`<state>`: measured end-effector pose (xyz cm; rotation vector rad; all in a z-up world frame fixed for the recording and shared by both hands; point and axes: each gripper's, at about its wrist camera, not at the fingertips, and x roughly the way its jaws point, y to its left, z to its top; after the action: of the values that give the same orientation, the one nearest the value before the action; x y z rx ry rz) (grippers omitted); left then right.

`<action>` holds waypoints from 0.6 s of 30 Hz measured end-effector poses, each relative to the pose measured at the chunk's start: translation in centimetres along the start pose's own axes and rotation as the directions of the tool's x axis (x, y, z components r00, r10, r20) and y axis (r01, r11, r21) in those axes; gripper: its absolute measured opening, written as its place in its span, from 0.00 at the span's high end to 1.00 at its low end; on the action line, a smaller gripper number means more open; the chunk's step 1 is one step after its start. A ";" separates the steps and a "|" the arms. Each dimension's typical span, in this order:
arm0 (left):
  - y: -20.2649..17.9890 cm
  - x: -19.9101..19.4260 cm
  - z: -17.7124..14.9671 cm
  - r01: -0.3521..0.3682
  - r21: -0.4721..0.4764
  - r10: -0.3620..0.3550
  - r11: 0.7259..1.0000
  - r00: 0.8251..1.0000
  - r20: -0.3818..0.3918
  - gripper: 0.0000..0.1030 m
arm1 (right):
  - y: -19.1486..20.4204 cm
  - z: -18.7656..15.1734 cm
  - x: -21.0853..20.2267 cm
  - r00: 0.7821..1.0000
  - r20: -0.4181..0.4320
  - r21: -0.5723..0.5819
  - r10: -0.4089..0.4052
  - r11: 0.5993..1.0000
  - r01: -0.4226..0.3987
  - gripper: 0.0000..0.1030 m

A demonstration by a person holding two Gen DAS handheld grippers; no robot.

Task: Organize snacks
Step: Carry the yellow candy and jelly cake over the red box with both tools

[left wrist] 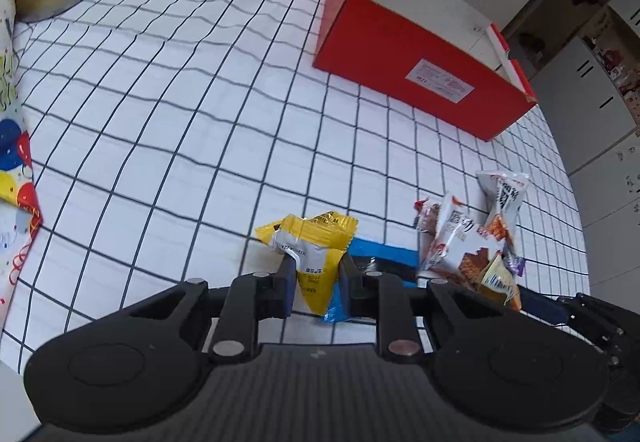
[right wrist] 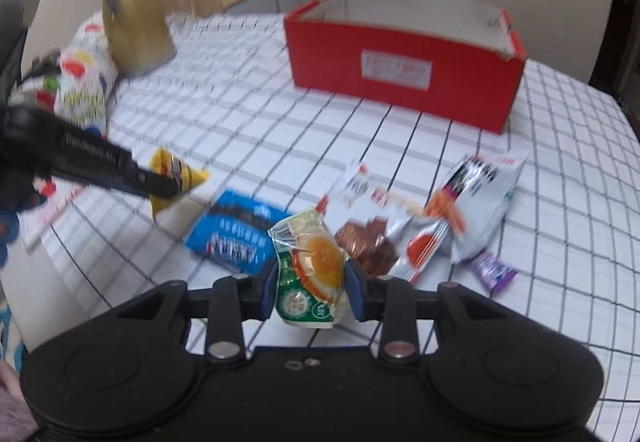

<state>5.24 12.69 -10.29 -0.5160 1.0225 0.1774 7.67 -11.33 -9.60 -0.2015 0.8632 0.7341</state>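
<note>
A: Fingers (left wrist: pixel 286 274) of the left gripper (left wrist: pixel 316 276) pinch a crinkled yellow-and-white plastic snack packet (left wrist: pixel 310 242), low centre of the left view.

B: And the right gripper (right wrist: pixel 310 282)?

A: Narrow too, its pads clasping a green-and-orange foil snack pouch (right wrist: pixel 314 266), low centre of its view. An open red cardboard box (right wrist: pixel 404 70) sits upper right on the checked white tablecloth (left wrist: pixel 180 90).

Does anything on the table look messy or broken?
Yes. Several snack packets lie in a jumbled heap on the checked tablecloth, overlapping and tilted, outside the open red box. That box has a torn-looking corner. Nothing looks spilled.
</note>
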 end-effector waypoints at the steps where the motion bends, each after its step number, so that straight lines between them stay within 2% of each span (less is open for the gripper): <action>1: -0.4 -0.2 0.2 0.000 0.003 0.000 1.000 1.000 0.002 0.80 | -0.2 0.4 -0.5 1.000 0.013 0.008 -0.001 1.000 0.001 0.68; 8: -3.6 -2.2 2.0 0.017 0.071 -0.020 0.997 0.999 0.042 0.80 | -1.8 3.6 -3.4 0.994 0.109 0.067 -0.024 0.998 0.017 0.67; 18: -8.1 -3.7 6.0 0.052 0.179 -0.071 0.982 0.992 0.103 0.80 | -3.4 8.8 -5.2 0.976 0.214 0.077 -0.047 0.997 0.031 0.67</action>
<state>10.99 8.95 -1.97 -0.3721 0.9048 0.0586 13.17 -12.57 -0.45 -0.0708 0.6758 0.6729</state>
